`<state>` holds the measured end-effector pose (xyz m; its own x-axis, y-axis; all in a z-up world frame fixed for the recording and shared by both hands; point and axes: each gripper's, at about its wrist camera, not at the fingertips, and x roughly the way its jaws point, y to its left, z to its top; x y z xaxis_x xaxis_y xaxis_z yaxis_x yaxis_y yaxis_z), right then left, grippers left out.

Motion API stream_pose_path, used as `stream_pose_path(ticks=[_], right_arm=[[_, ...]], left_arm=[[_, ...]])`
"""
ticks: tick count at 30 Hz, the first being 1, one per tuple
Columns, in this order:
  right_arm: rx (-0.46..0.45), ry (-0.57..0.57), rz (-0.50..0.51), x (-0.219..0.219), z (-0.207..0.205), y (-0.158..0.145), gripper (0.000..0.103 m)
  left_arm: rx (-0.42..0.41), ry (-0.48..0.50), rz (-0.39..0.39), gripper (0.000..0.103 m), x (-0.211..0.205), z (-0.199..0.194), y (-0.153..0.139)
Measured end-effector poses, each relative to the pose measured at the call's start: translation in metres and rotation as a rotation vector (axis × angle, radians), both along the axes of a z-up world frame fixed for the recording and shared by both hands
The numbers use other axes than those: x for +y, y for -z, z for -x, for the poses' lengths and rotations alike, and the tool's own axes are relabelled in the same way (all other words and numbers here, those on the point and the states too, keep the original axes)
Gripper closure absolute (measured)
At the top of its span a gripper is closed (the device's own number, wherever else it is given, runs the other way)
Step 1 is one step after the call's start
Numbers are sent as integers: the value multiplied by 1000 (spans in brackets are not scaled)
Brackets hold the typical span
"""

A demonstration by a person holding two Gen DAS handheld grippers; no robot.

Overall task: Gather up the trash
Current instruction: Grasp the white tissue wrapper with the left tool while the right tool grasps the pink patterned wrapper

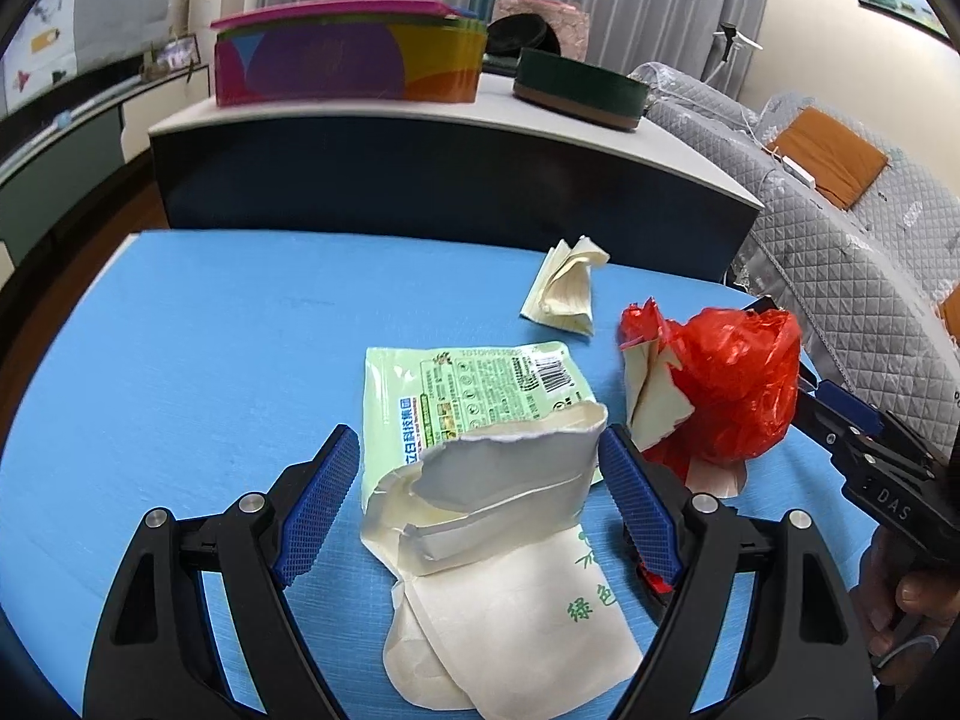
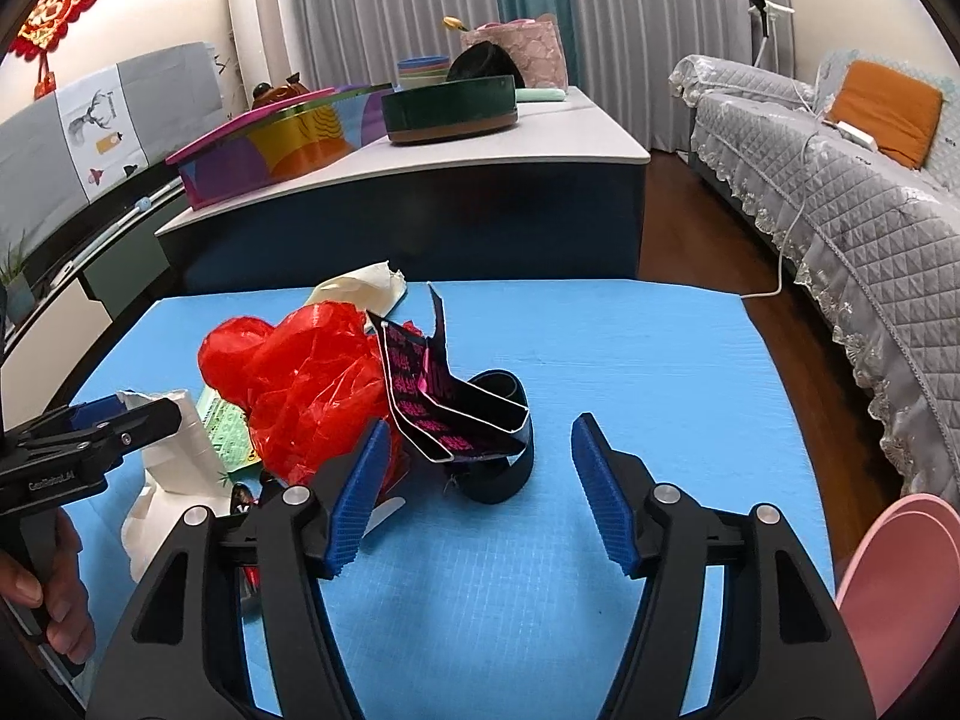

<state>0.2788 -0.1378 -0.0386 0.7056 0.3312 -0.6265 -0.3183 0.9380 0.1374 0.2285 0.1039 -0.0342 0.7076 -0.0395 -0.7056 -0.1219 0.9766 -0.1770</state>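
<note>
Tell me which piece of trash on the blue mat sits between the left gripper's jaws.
The torn white and pale green packet, lying between the open left gripper. The red plastic bag and folded cream paper lie outside the jaws.

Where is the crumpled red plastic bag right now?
The crumpled red plastic bag lies on the blue table mat, left of centre in the right wrist view, against the black and pink torn wrapper and just ahead of the right gripper.

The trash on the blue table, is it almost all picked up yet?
Not yet. The torn white packet, red plastic bag, folded paper and black wrapper all lie on the blue table. The left gripper straddles the packet, open. The right gripper is open, empty.
</note>
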Motion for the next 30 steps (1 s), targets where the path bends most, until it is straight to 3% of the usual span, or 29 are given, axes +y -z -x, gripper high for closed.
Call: stream_pose_path(ticks=[5,11,13,16,18,20,24,27,29,30], right_arm=[[14,2,1,0,-3,4,41],[17,-9,10,1,-1,3,64],[21,-10,8,2,-1,3,81],[32,-19,7,2,2,1,97],[26,-26,14,3,6,-2,101],[15,-29,21,3,12,-7,102],[17,-27,-1,-1,19,-12,102],[23,-31,-18,-3,24,-14,98],[22,-20,-14,-2,25,-16,86],[18,-12,-15,-2,25,-17,66]], left_arm=[[39,6,47,24,4,-1,7],[41,26,26,31,-3,3,0],[40,33,9,35,-6,5,-3],[36,40,-7,40,-6,11,-10],[31,38,-13,42,-5,16,-15],[29,36,-16,48,-4,21,-18],[39,45,-21,73,-2,29,-20],[40,53,-32,78,-1,37,-23],[31,49,-26,78,5,42,-25],[26,45,-22,78,7,43,-27]])
